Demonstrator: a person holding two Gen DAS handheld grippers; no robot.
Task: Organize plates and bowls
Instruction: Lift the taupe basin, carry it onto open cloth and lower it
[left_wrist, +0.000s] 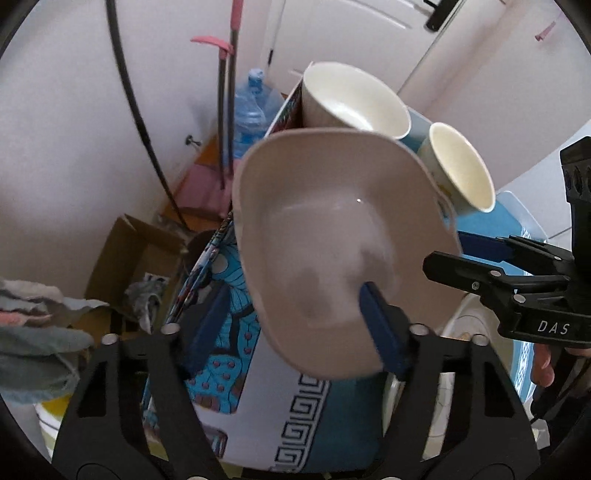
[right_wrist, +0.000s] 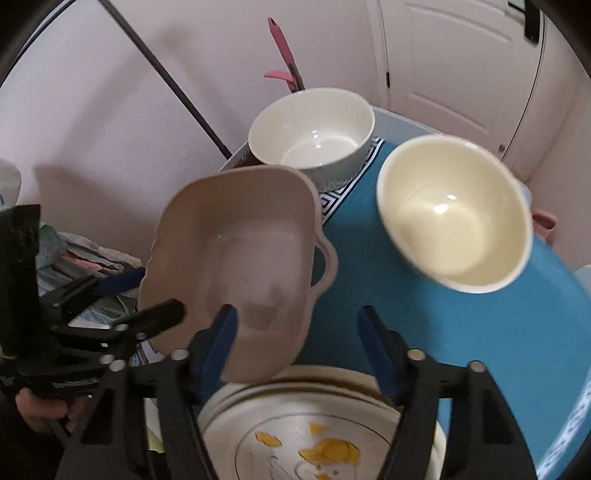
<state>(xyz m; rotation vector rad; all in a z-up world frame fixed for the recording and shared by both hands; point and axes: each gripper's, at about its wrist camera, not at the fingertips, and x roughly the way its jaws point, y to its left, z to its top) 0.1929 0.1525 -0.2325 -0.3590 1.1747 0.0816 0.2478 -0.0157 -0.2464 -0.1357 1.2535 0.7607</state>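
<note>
A beige squarish dish (left_wrist: 325, 229) (right_wrist: 236, 236) with a side handle sits tilted, its near end over the rim of a plate stack (right_wrist: 295, 424). My left gripper (left_wrist: 293, 291) straddles the dish's edge: one blue finger is inside it, the other is outside with cloth showing in between. The jaws stand apart. My right gripper (right_wrist: 297, 312) is open above the plates, its left finger just over the dish's near end and its right finger clear of it. A white bowl (right_wrist: 310, 129) and a cream bowl (right_wrist: 454, 214) stand beyond.
The table has a blue patterned cloth (right_wrist: 461, 332). Off its left edge are a cardboard box (left_wrist: 129, 258), a heap of cloths (left_wrist: 33, 325), a large water bottle (left_wrist: 255, 107) and mop handles (left_wrist: 227, 110). A white door (right_wrist: 443, 55) is behind.
</note>
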